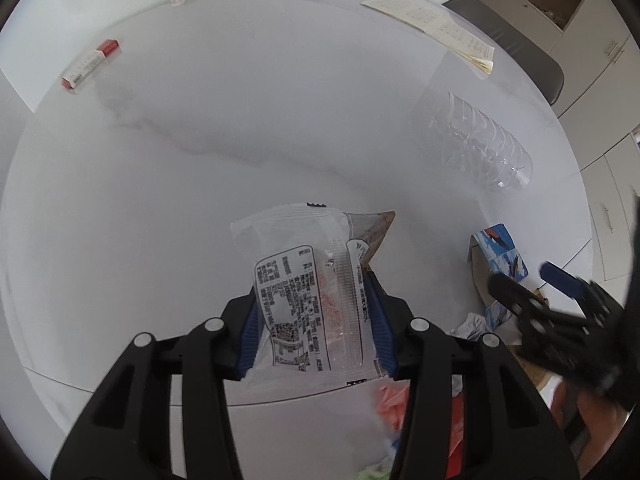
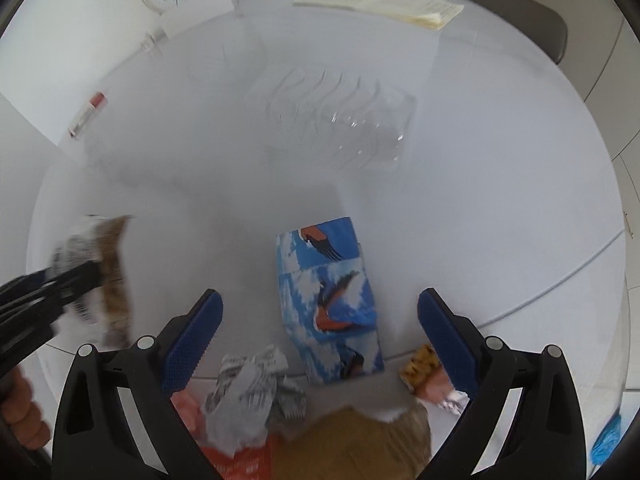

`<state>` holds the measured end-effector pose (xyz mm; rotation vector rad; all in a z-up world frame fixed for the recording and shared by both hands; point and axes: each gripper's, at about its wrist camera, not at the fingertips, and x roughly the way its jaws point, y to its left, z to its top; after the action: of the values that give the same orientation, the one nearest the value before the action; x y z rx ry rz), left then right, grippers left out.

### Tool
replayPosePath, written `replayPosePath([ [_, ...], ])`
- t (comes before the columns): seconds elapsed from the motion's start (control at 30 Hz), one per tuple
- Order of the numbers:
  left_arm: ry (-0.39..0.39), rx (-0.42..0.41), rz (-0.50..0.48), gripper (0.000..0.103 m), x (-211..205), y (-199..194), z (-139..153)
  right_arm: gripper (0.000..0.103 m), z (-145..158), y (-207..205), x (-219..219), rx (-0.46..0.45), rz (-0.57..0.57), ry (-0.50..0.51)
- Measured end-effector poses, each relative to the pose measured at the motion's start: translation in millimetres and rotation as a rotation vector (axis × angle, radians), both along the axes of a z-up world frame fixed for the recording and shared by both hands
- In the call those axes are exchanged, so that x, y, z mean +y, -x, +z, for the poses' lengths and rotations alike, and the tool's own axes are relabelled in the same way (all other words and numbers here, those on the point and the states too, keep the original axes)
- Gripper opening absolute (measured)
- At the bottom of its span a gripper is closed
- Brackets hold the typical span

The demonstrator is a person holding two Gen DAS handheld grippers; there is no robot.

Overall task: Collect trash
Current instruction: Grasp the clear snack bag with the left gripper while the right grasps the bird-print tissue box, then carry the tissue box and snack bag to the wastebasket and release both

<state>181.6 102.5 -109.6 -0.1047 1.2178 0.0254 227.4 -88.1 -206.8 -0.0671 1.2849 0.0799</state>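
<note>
Clear printed snack wrapper (image 1: 316,300) pinched between left gripper (image 1: 318,320) pads, above the table edge. Blue bird-print carton (image 2: 332,300) lies flat near crumpled paper (image 2: 252,392); clear ribbed bottle (image 2: 344,124) on its side.

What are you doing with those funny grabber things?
Someone is tidying trash off a white table with two sets of tongs. The left tongs are pinching a clear snack wrapper with printed writing on it. The right tongs are wide open, with a blue carton with birds on it between them, not grabbed yet. Below the table edge sits a heap of crumpled paper and other scraps. A squashed clear plastic bottle lies on the table.
</note>
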Motion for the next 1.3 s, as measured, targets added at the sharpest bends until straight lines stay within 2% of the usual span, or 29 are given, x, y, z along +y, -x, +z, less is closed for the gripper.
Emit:
replayPosePath([
  [0.07,-0.022,-0.014,-0.007,0.046,3,4,7,0.076,-11,-6,5,0.025,0.014,0.032],
  [0.1,-0.032,-0.022,-0.012,0.046,7,10,11,0.071,-16,-9,7,0.036,0.020,0.046],
  [0.13,-0.039,-0.028,-0.014,0.046,10,13,14,0.058,-18,-10,7,0.042,0.024,0.047],
  [0.17,-0.047,-0.035,-0.016,0.046,11,16,16,0.051,-19,-11,7,0.046,0.022,0.042],
  [0.23,-0.057,-0.043,-0.023,0.046,13,20,22,0.051,-17,-14,4,0.039,0.007,0.019],
  [0.33,-0.063,-0.054,-0.032,0.046,15,28,29,0.050,2,-12,1,-0.021,0.003,-0.030],
  [0.47,-0.069,-0.095,-0.066,0.046,9,40,46,0.050,46,-1,-6,-0.137,-0.001,-0.076],
  [0.57,-0.057,-0.132,-0.115,0.046,-5,52,62,0.050,88,24,-23,-0.230,-0.032,-0.121],
  [0.73,-0.007,-0.175,-0.238,0.046,-42,82,84,0.050,151,101,-69,-0.347,-0.120,-0.150],
  [0.87,0.028,-0.194,-0.356,0.046,-81,111,93,0.050,171,180,-120,-0.363,-0.225,-0.131],
  [0.97,0.062,-0.184,-0.433,0.046,-108,133,93,0.051,164,235,-152,-0.329,-0.313,-0.103],
  [1.07,0.067,-0.177,-0.487,0.046,-136,152,92,0.051,138,278,-176,-0.262,-0.384,-0.088],
  [1.2,0.065,-0.169,-0.518,0.046,-164,171,92,0.051,81,304,-197,-0.160,-0.468,-0.163],
  [1.3,0.058,-0.167,-0.517,0.047,-177,182,93,0.051,37,312,-208,-0.093,-0.482,-0.203],
])
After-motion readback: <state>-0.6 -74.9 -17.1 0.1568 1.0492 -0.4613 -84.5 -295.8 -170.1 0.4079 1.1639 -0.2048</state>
